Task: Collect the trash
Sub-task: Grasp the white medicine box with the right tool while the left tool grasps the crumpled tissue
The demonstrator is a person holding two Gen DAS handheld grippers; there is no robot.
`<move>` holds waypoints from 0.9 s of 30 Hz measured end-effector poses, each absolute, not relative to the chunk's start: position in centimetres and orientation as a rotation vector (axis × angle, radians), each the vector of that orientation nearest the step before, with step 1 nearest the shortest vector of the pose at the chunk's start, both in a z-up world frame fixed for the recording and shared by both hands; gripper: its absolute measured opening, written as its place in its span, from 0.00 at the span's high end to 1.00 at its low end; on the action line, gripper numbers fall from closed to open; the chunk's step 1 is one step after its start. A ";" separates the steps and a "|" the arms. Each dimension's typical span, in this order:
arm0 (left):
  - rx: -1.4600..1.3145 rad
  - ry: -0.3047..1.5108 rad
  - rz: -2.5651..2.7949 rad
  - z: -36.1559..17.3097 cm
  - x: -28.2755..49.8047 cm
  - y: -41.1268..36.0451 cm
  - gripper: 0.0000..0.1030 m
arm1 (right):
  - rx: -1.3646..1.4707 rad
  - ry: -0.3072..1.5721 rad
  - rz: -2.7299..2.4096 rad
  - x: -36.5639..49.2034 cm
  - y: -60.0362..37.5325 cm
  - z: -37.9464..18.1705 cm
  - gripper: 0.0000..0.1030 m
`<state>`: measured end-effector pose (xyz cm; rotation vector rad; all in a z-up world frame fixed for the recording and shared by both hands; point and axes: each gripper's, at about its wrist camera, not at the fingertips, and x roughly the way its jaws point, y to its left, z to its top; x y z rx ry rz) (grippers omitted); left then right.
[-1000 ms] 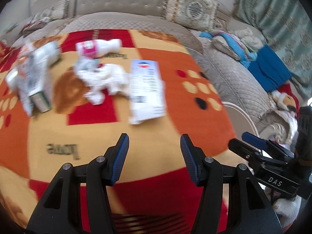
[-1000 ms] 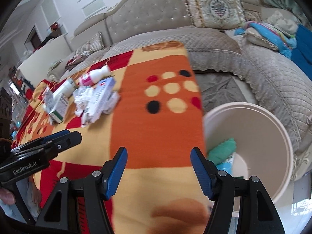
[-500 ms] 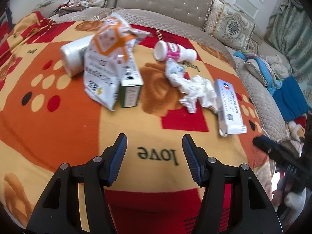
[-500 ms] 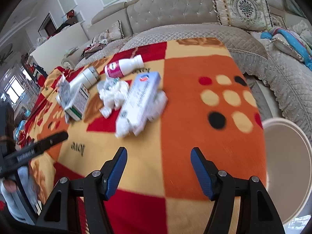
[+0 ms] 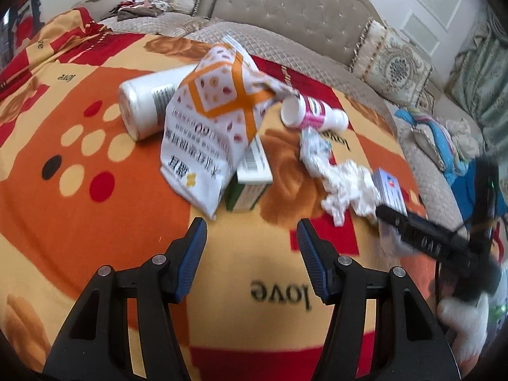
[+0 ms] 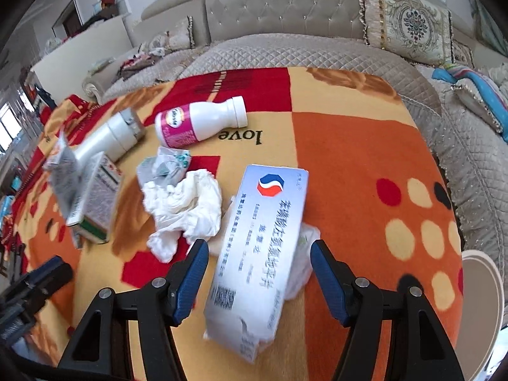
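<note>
Trash lies on a red, orange and yellow blanket. My left gripper (image 5: 250,231) is open, just short of a white and orange packet (image 5: 209,127) lying over a green and white box (image 5: 249,187). Behind them are a white bottle (image 5: 143,108), a pink-labelled bottle (image 5: 312,116) and crumpled tissue (image 5: 341,179). My right gripper (image 6: 258,254) is open with its fingers on either side of a silver medicine box (image 6: 260,241), not touching it. Tissue (image 6: 187,206), the pink-labelled bottle (image 6: 200,123) and the green and white box (image 6: 95,203) lie beyond it to the left.
A white bin rim (image 6: 485,301) shows at the blanket's right edge. A beige tufted sofa (image 6: 285,12) with patterned cushions (image 6: 409,28) wraps the far side. The right gripper (image 5: 428,241) crosses the left wrist view over the silver box (image 5: 389,187).
Both grippers have swung left from the bin side toward the trash. The right one has closed in around the silver box; the left one has neared the packet.
</note>
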<state>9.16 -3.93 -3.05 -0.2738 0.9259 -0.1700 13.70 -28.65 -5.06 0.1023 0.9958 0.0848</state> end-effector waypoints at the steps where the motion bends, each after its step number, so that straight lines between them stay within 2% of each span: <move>1: -0.276 0.922 -0.154 -3.1 9.7 -4.1 0.44 | 0.103 0.995 0.086 13.7 -28.8 -5.1 0.46; 3: -0.272 0.917 -0.118 -3.5 10.7 -4.6 0.44 | 0.108 0.993 0.096 13.5 -29.1 -5.1 0.53; 8: -0.285 0.933 -0.067 -4.8 12.8 -4.4 0.44 | 0.114 0.977 0.136 12.3 -29.9 -4.4 0.53; 10: -0.303 0.925 -0.056 -4.7 13.4 -4.1 0.40 | 0.119 0.964 0.142 11.9 -30.2 -4.0 0.53; 20: -0.323 0.929 -0.032 -4.4 15.6 -4.7 0.39 | 0.166 0.953 0.181 11.5 -30.4 -4.0 0.53; 22: -0.335 0.926 -0.045 -4.5 15.7 -4.5 0.46 | 0.163 0.953 0.188 11.1 -30.3 -3.9 0.54; 24: -0.337 0.929 -0.073 -4.5 15.4 -4.2 0.72 | 0.154 0.949 0.194 10.5 -30.3 -3.6 0.54; 26: -0.337 0.927 -0.094 -4.3 14.8 -3.8 0.84 | 0.150 0.939 0.201 9.7 -30.5 -3.1 0.54; 27: -0.333 0.930 -0.099 -4.2 14.6 -3.7 0.86 | 0.150 0.934 0.203 9.4 -30.7 -3.0 0.54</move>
